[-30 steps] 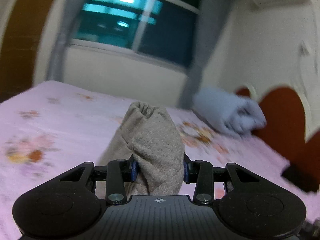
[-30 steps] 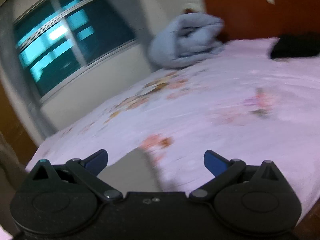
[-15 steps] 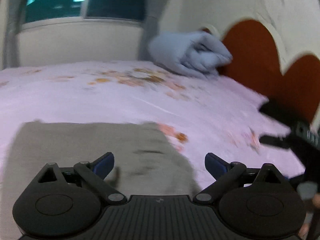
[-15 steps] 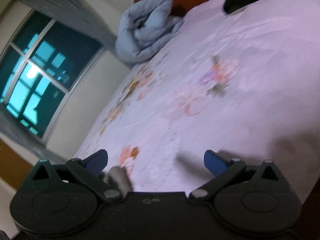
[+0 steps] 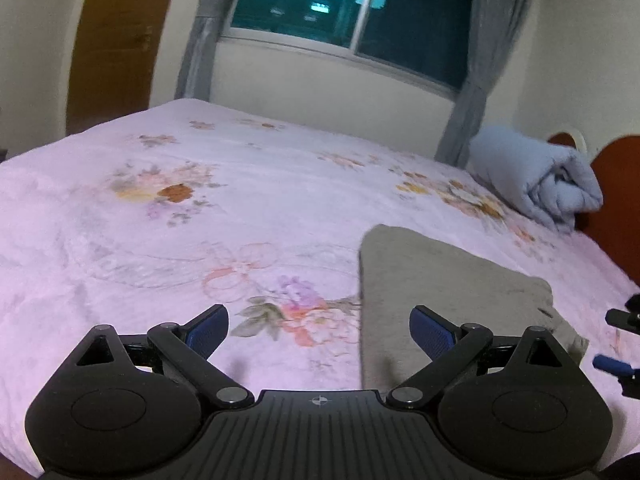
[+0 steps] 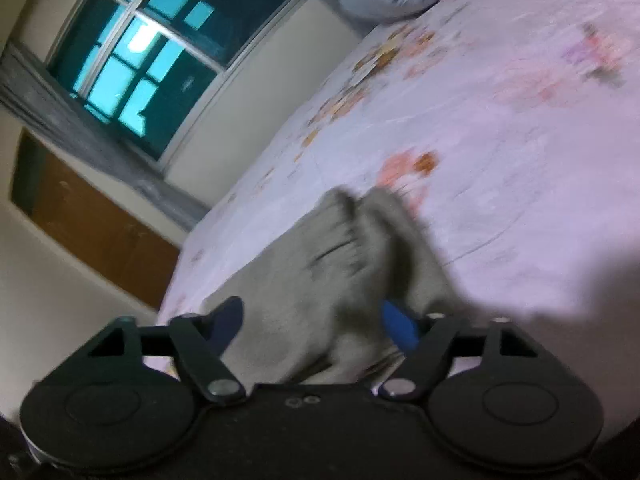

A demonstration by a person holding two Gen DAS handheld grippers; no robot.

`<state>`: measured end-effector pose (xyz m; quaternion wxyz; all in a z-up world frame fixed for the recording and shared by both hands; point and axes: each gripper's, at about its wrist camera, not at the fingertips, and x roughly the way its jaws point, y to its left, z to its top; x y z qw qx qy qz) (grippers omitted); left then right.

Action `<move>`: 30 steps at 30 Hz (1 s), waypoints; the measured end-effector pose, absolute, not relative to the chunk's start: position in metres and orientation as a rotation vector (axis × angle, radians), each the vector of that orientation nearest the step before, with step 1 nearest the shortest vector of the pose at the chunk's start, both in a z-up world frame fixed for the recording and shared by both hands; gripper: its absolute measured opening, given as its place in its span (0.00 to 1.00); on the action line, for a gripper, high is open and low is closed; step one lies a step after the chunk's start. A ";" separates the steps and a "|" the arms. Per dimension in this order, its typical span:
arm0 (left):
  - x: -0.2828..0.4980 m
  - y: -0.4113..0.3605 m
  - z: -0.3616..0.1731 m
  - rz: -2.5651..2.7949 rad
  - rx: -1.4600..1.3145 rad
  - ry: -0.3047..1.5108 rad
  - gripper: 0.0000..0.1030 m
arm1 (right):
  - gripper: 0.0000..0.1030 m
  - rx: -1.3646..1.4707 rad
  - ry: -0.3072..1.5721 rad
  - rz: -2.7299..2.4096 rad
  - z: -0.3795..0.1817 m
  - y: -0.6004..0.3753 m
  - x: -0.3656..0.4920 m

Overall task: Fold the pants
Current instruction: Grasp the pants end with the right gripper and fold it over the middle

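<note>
Now my left claw (image 5: 319,330) hangs released above the pink floral bed sheet (image 5: 200,220), gripping nothing. Just to its right, the grey pants (image 5: 448,292) lie flat on the sheet. My right claw (image 6: 316,320) has the pants' edge bunched between its blue pads (image 6: 398,326); whether they clench it, I cannot tell.

A bed (image 5: 248,200) under a pink floral sheet fills the room, with a rolled pale-blue quilt (image 5: 536,178) lying against a reddish-brown headboard (image 5: 618,208). Beyond it, a dark window (image 5: 348,12) glowing teal sits between grey curtains (image 5: 202,36) in a cream wall (image 5: 328,84). A brown wooden door (image 5: 114,40) stands to the left.
</note>
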<state>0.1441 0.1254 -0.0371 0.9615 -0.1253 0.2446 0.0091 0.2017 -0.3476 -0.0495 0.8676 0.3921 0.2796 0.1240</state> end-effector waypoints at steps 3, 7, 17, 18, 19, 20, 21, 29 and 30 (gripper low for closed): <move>0.153 0.123 -0.041 0.006 -0.274 0.492 0.94 | 0.58 0.793 0.602 0.290 -0.042 -0.323 0.207; 0.161 0.127 -0.043 -0.009 -0.303 0.492 0.94 | 0.52 0.833 0.717 0.177 -0.058 -0.315 0.234; 0.161 0.126 -0.053 -0.053 -0.282 0.504 0.94 | 0.07 0.825 0.569 0.283 -0.015 -0.313 0.234; 0.159 0.124 -0.054 -0.055 -0.274 0.507 0.94 | 0.07 0.807 0.511 0.314 -0.002 -0.313 0.224; 0.158 0.122 -0.057 -0.057 -0.269 0.510 0.94 | 0.07 0.784 0.473 0.328 0.006 -0.314 0.215; 0.158 0.121 -0.058 -0.061 -0.266 0.514 0.94 | 0.07 0.768 0.456 0.320 0.006 -0.316 0.207; 0.158 0.120 -0.060 -0.062 -0.261 0.520 0.94 | 0.07 0.776 0.462 0.292 -0.001 -0.322 0.199; 0.159 0.119 -0.060 -0.073 -0.255 0.529 0.94 | 0.38 0.940 0.559 0.078 -0.065 -0.367 0.179; 0.160 0.119 -0.061 -0.071 -0.260 0.534 0.94 | 0.49 0.933 0.556 0.073 -0.061 -0.367 0.177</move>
